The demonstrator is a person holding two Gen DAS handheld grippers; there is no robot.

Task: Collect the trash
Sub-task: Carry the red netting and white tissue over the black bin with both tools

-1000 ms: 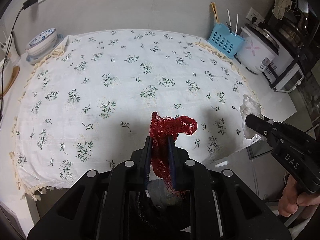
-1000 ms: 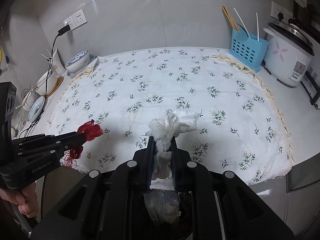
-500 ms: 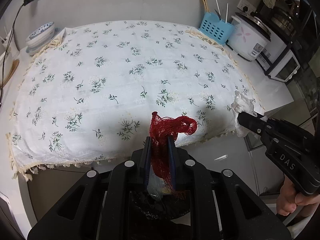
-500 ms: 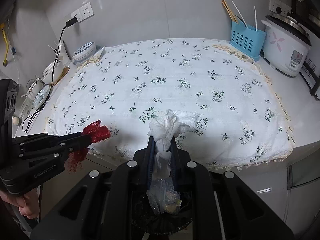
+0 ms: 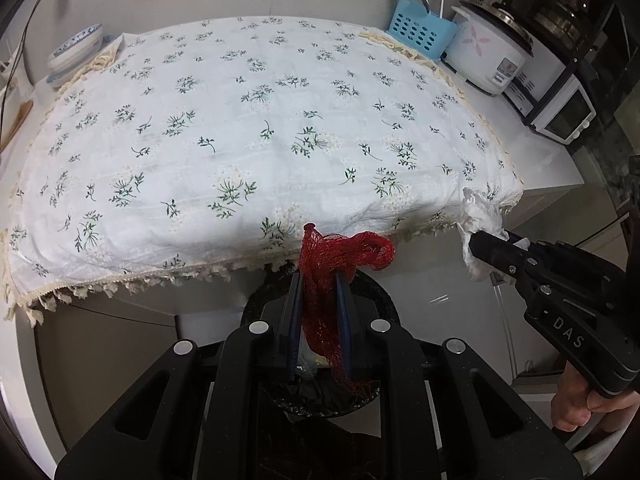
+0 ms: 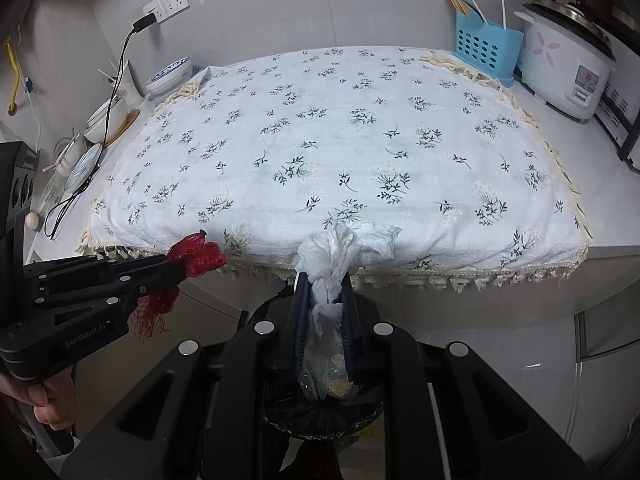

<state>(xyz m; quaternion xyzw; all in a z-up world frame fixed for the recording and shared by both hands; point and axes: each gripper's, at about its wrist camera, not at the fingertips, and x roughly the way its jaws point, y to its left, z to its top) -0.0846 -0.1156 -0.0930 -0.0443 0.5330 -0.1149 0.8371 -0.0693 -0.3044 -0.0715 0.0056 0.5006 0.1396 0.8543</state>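
Observation:
My left gripper (image 5: 318, 280) is shut on a red mesh net bag (image 5: 340, 256), held past the counter's front edge above a black-lined trash bin (image 5: 320, 400). It also shows in the right wrist view (image 6: 176, 270) with the red net (image 6: 196, 258). My right gripper (image 6: 323, 280) is shut on a crumpled white tissue (image 6: 344, 248), also above the bin (image 6: 320, 412), which holds clear plastic and scraps. In the left wrist view the right gripper (image 5: 480, 244) holds the tissue (image 5: 478, 216) at the right.
A floral tablecloth (image 5: 260, 132) covers the counter. A blue utensil basket (image 6: 486, 50), a rice cooker (image 6: 564, 64) and a toaster oven (image 5: 560, 108) stand at the back right. Bowls (image 6: 170, 78), plates and a charging cable (image 6: 120, 64) are at the left.
Both grippers have pulled back from over the cloth to beyond the counter's front edge, still holding the net and tissue. The bin has come into view under them.

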